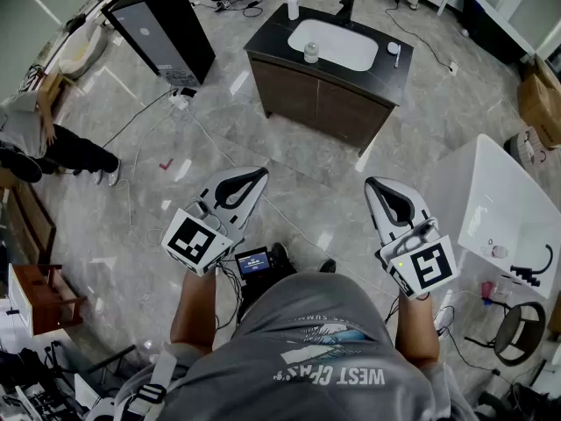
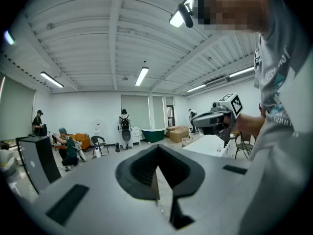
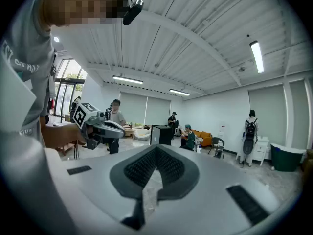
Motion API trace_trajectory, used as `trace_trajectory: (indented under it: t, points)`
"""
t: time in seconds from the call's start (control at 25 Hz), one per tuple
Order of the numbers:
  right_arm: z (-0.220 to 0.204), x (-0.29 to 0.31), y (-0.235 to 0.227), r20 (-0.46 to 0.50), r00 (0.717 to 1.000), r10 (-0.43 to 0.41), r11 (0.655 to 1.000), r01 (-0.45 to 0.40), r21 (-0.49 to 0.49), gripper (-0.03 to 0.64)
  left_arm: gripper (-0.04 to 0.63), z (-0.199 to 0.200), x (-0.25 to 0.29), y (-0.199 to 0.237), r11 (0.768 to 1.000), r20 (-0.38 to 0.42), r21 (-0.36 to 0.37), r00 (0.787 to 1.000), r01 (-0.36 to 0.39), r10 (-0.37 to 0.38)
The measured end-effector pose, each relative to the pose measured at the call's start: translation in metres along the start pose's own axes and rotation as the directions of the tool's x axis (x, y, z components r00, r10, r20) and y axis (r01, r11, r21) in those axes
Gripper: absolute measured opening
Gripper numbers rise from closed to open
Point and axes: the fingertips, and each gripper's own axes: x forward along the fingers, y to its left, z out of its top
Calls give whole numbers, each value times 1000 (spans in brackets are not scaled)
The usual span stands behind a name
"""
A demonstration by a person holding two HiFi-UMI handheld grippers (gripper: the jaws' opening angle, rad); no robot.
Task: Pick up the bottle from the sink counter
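Both claws are clenched with nothing between their jaws: the left claw (image 1: 250, 181) and right claw (image 1: 382, 191) hang side by side over the marble floor (image 1: 289, 160). Well ahead, the bottle (image 1: 293, 3) stands upright at the surface's (image 1: 387, 74) back left corner, beside the white basin (image 1: 337, 42).

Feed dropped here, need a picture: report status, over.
Left gripper and right gripper shut, empty, held near body. Bottle upright at counter back edge, untouched. Counter well ahead across floor; nothing blocking.
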Motion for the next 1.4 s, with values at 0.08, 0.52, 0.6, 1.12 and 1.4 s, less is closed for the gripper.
trace_trajectory:
  t: [0.08,0.52,0.6,1.12,1.4]
  points:
    - [2,5,1,-2,1000,-4,1000,4,2,2,3,0,-1,4,1000,0,1,1000,8,-8]
    - [11,47,9,6,1000,-25,1000,25,9,2,3,-12,-7,45,999,6,-20,999,41,-41]
    - [12,55,8,12,999,-33,999,33,21,2,3,-13,-6,52,999,8,-19,999,49,-49]
    - [-4,80,-9,-25,997,-75,992,78,98,2,3,-24,17,75,993,18,-30,994,111,-110]
    - [-21,106,-53,-36,999,0,992,4,127,2,3,-31,52,84,996,-14,-53,998,67,-68]
